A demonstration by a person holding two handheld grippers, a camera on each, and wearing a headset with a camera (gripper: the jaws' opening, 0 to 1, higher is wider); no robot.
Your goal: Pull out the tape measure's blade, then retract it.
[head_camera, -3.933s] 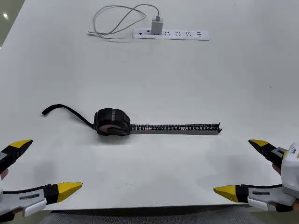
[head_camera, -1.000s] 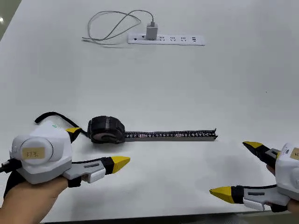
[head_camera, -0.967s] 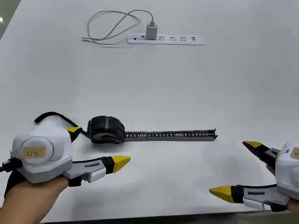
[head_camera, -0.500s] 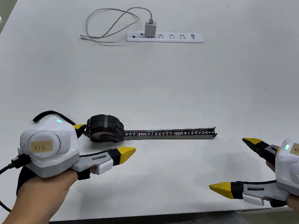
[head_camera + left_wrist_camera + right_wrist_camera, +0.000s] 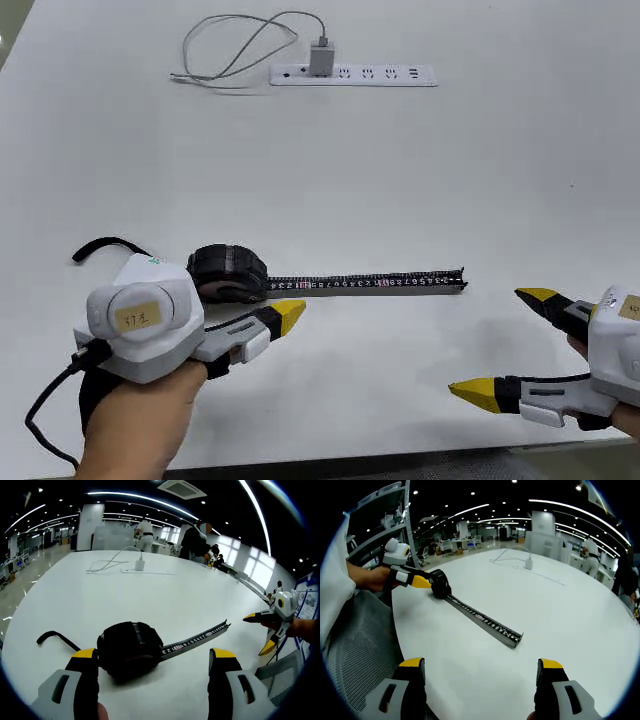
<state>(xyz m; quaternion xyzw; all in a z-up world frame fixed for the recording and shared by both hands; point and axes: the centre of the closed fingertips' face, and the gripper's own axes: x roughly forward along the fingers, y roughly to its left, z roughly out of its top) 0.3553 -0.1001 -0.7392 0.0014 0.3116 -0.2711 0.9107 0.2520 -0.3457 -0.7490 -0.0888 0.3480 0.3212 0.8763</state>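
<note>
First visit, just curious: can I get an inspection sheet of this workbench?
Surface: white table.
Job's things: tape measure case lying flat, blade pulled out; black strap trailing.
Clutter: power strip with charger, far side.
Grippers: left gripper open around the case; right gripper open, short of the blade's tip.
Cables: white cable looped by the charger; black cable from left gripper.
Surroundings: large lit hall, people far off.

White power strip (image 5: 354,75) with charger (image 5: 321,59) and looped cable (image 5: 240,52) on white table (image 5: 420,190).
</note>
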